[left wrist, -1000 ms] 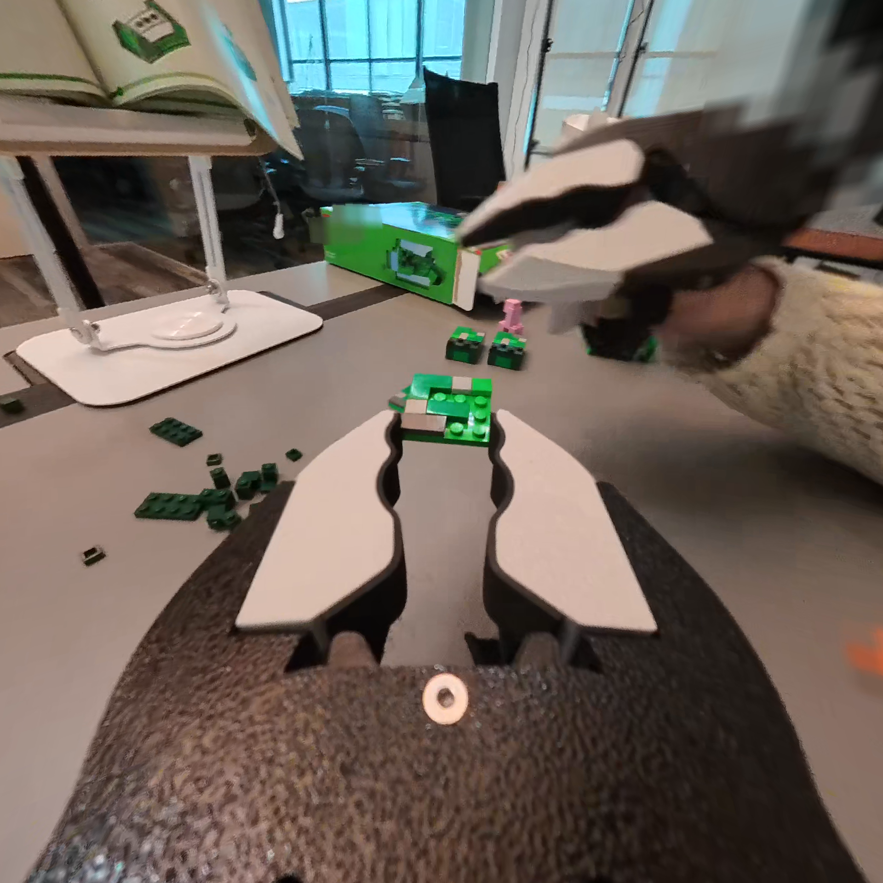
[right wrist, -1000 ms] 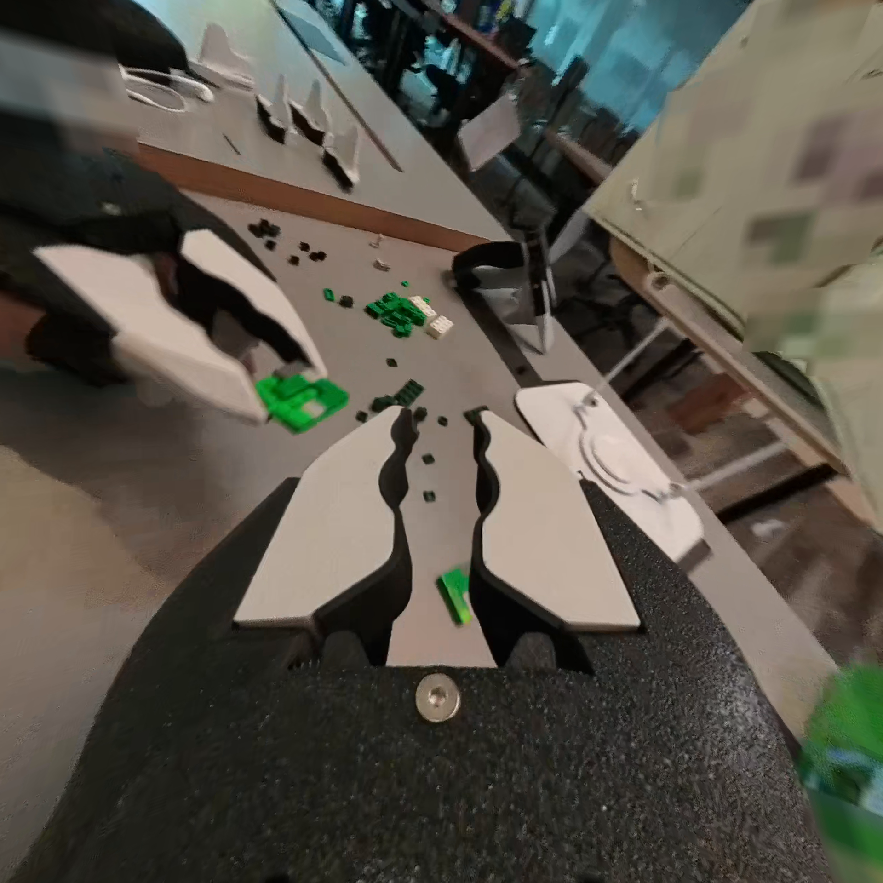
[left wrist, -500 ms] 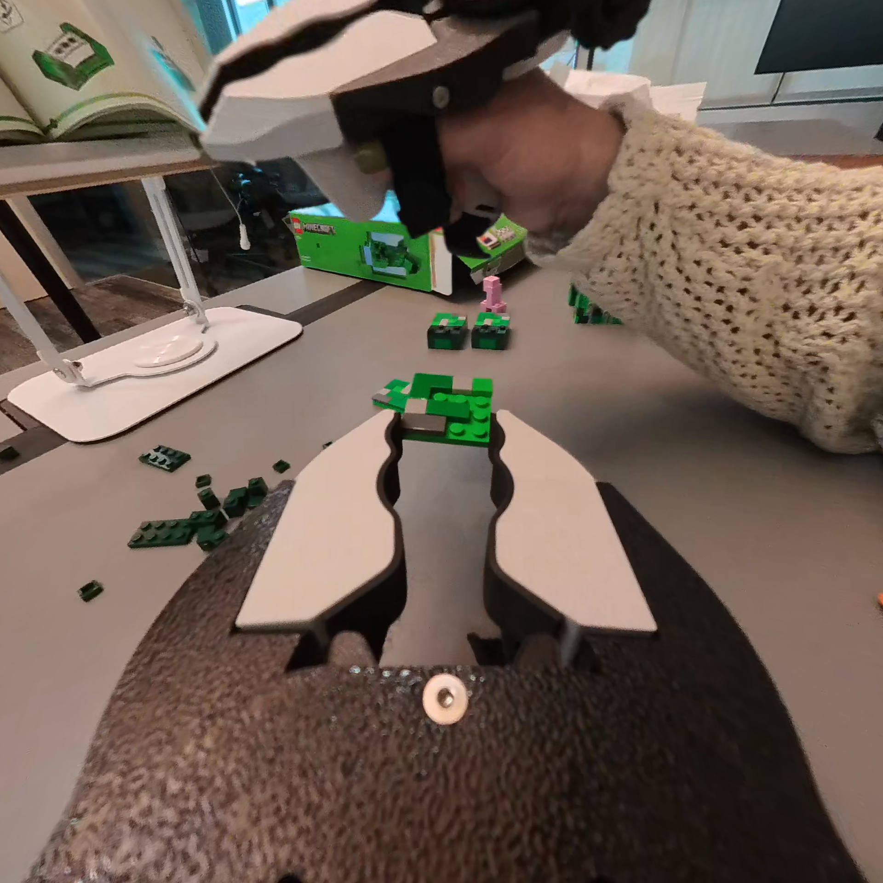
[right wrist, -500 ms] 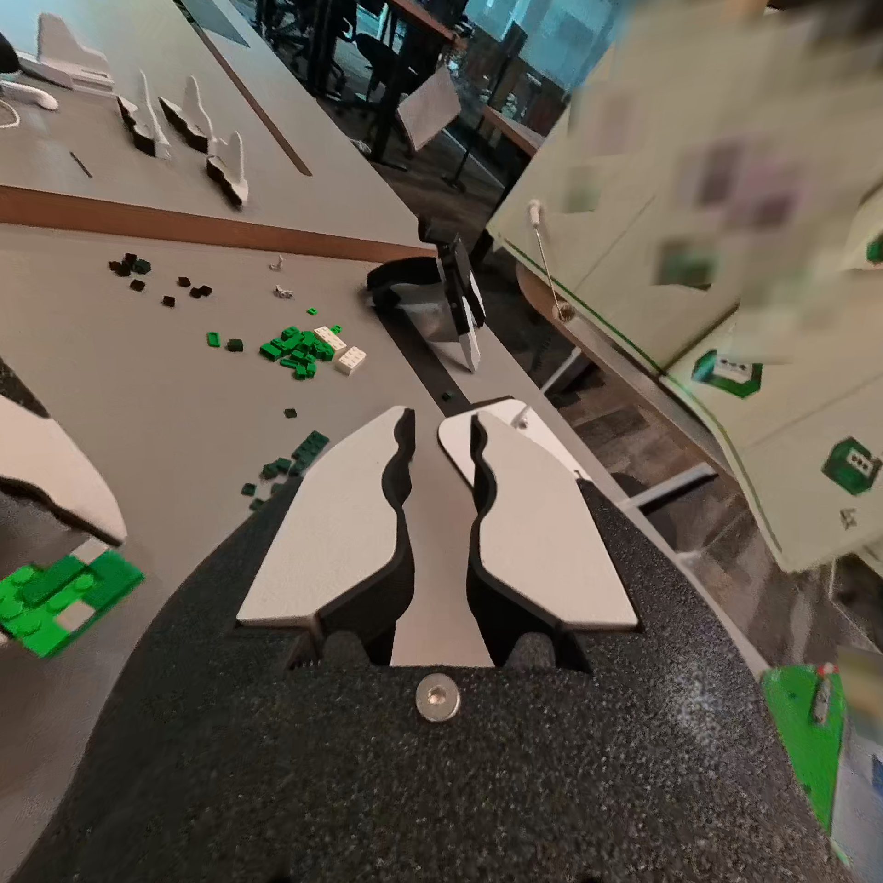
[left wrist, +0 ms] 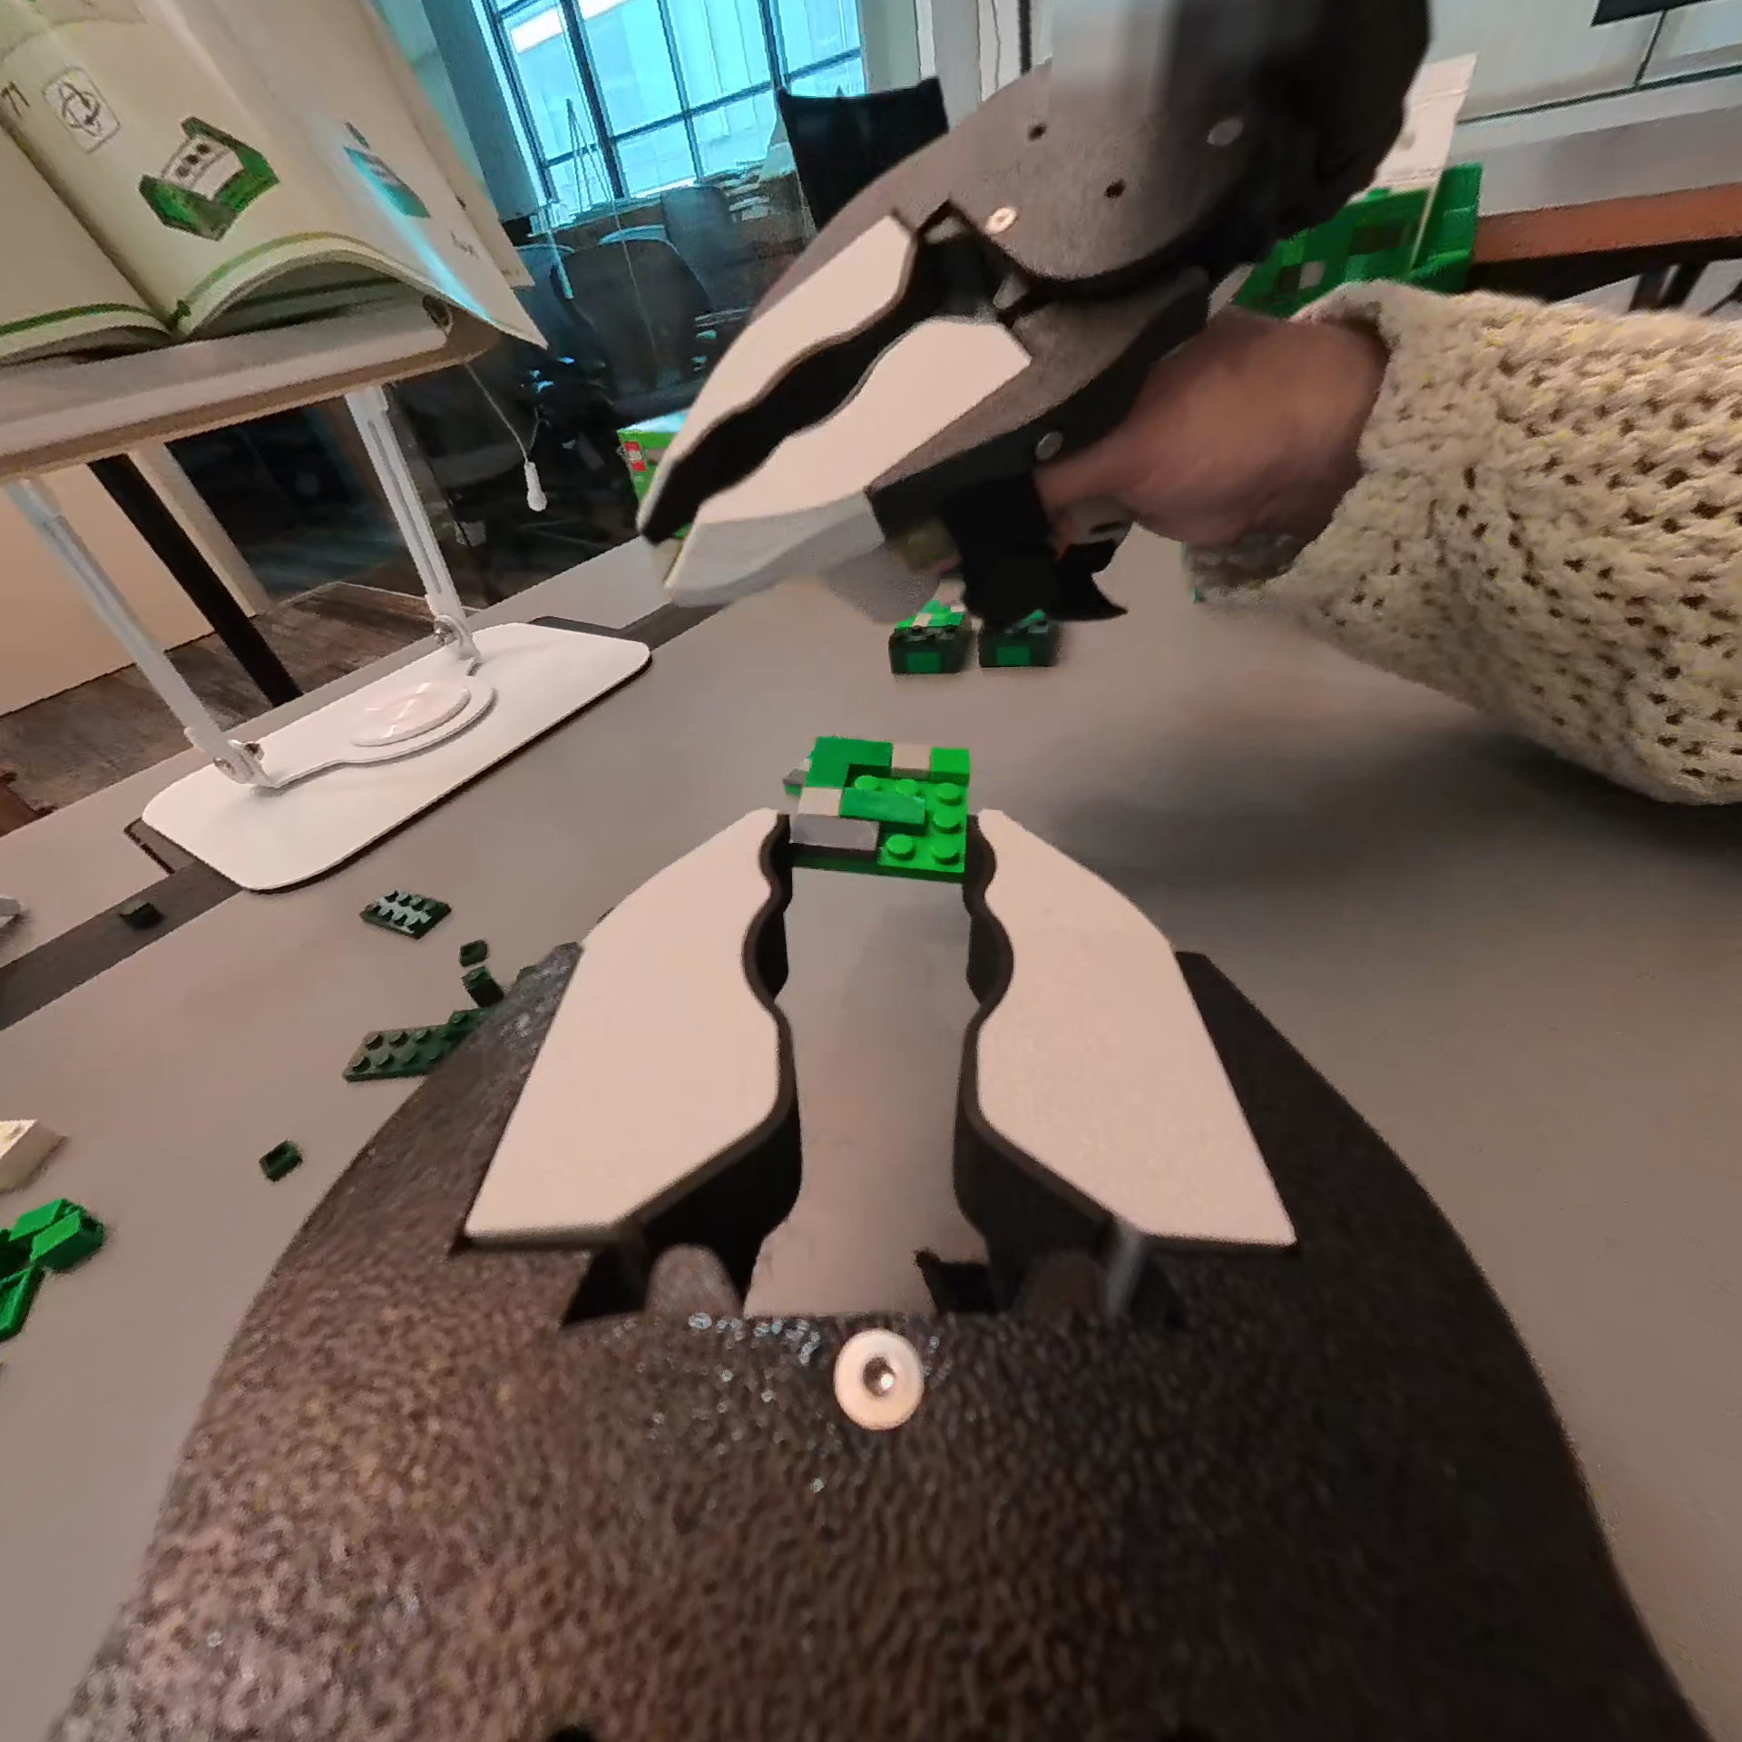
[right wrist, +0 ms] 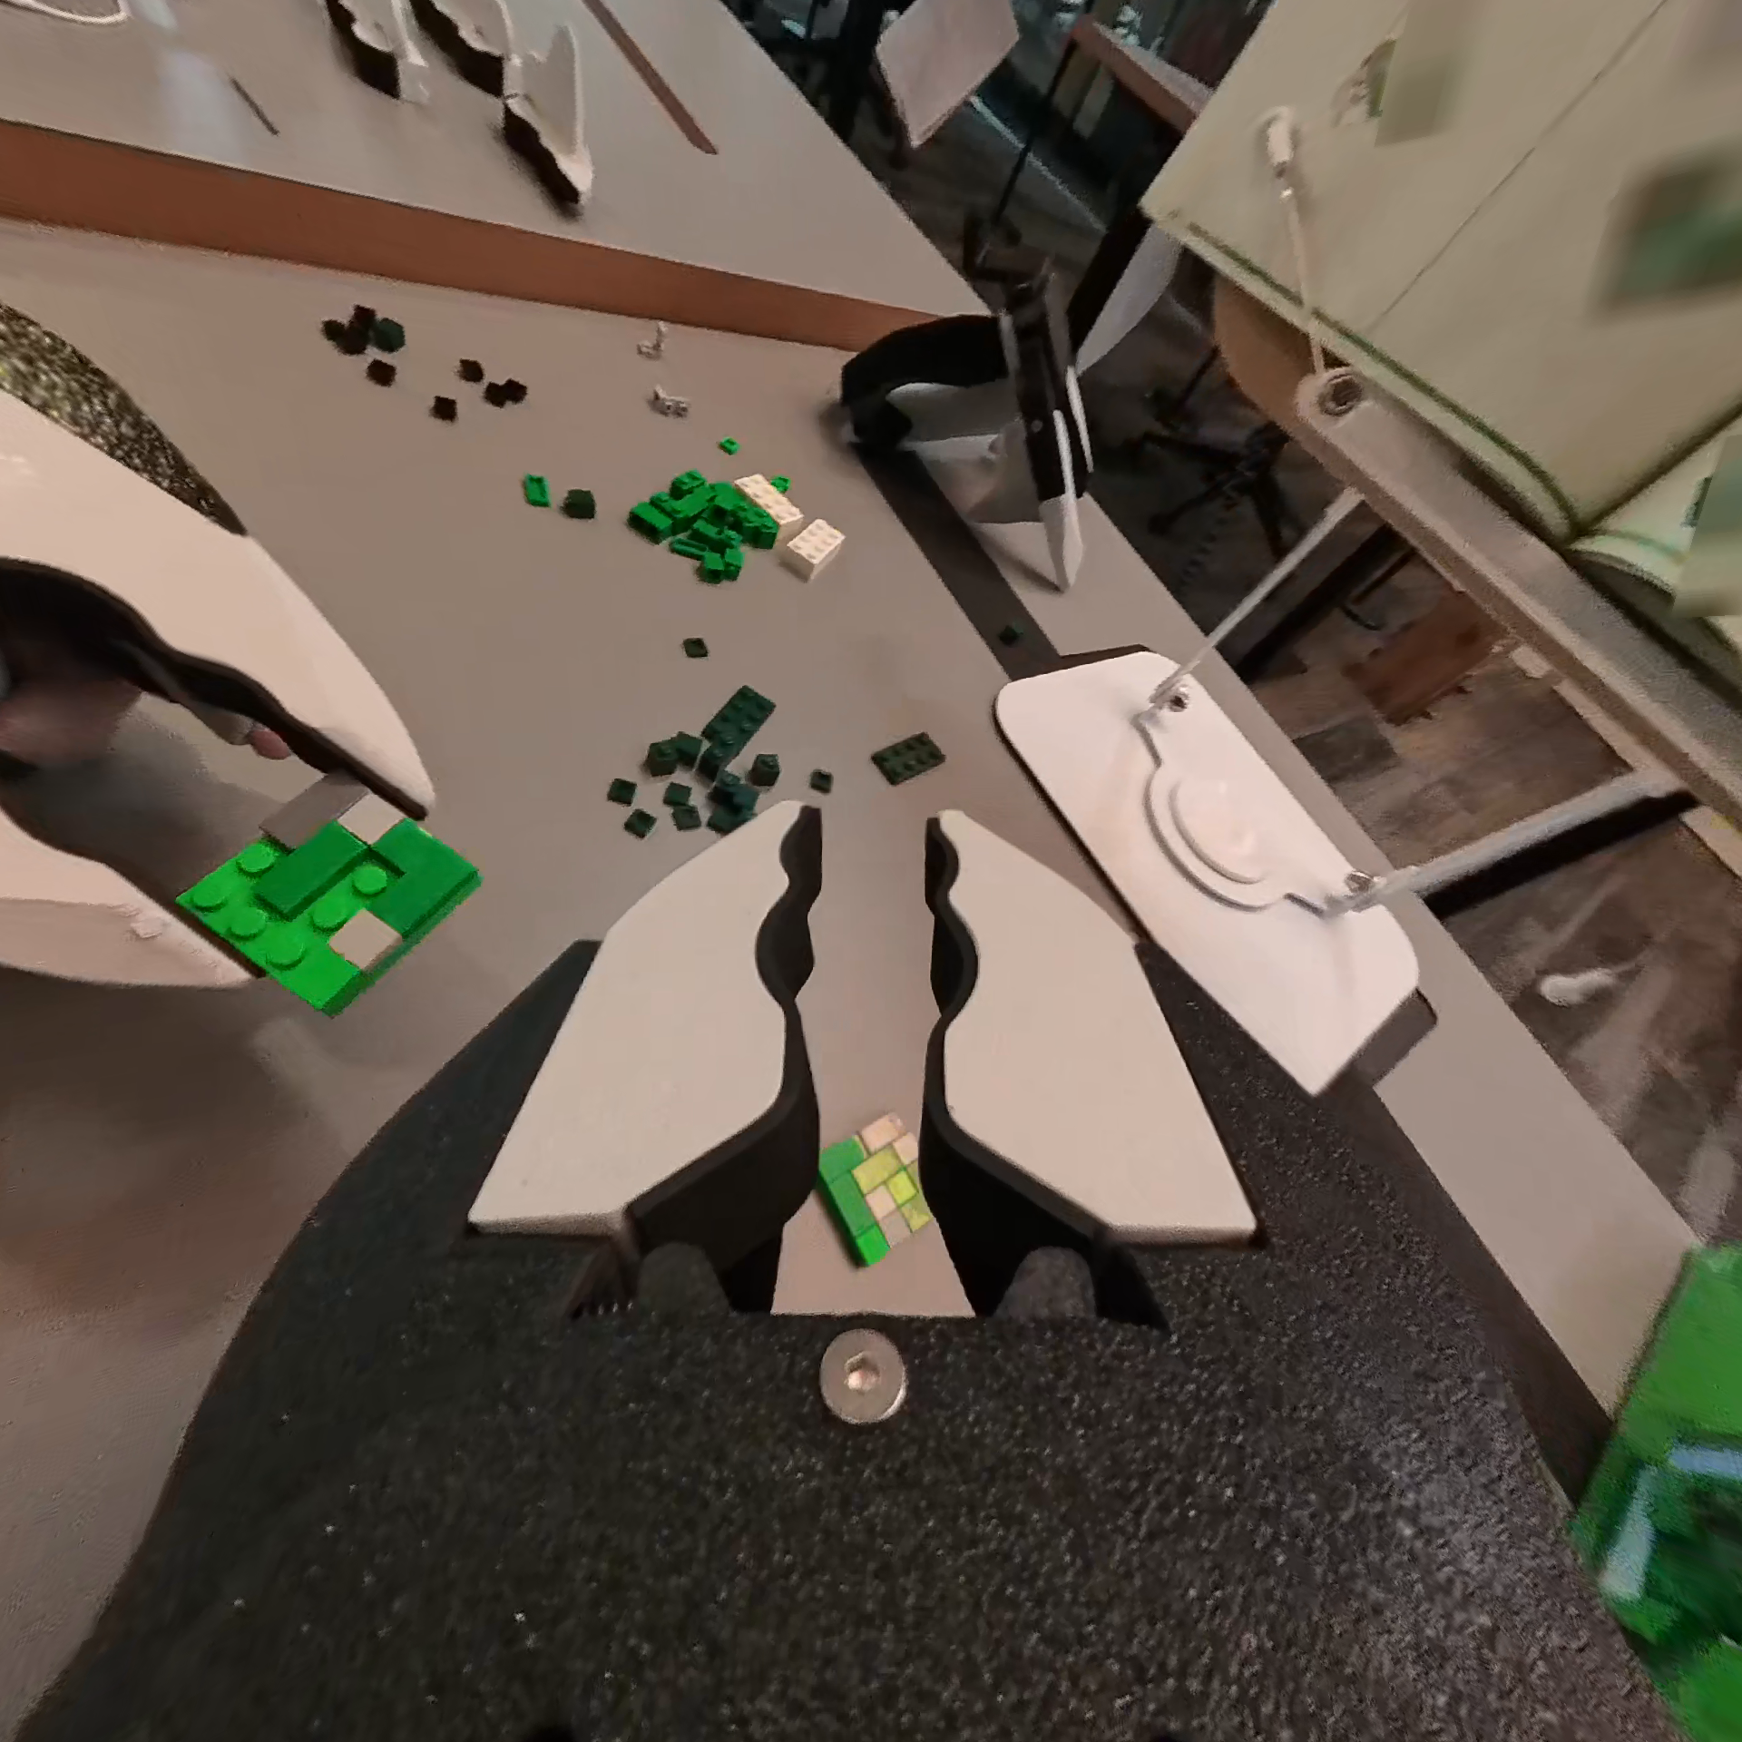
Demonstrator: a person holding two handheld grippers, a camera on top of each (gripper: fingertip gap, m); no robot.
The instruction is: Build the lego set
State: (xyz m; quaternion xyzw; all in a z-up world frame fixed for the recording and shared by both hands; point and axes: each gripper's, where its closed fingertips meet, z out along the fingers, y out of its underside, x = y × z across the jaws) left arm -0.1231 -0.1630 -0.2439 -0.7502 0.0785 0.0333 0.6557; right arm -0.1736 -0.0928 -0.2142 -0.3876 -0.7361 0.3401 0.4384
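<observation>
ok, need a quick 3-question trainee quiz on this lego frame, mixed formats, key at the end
1. True or false: the left gripper is clamped on the bright green plate assembly.
2. Multiple choice: what does the right gripper hold? A) a white brick B) a dark green plate C) nothing
3. Fill in: in the right wrist view, the two white bricks lie right beside the pile of ____ green pieces.

Key
1. True; its fingertips sit against both sides of the assembly.
2. C; its jaws stand slightly apart with only table between them. The patterned tile lies on the table below.
3. Bright; the dark green pieces form a separate cluster nearer the gripper.
</observation>
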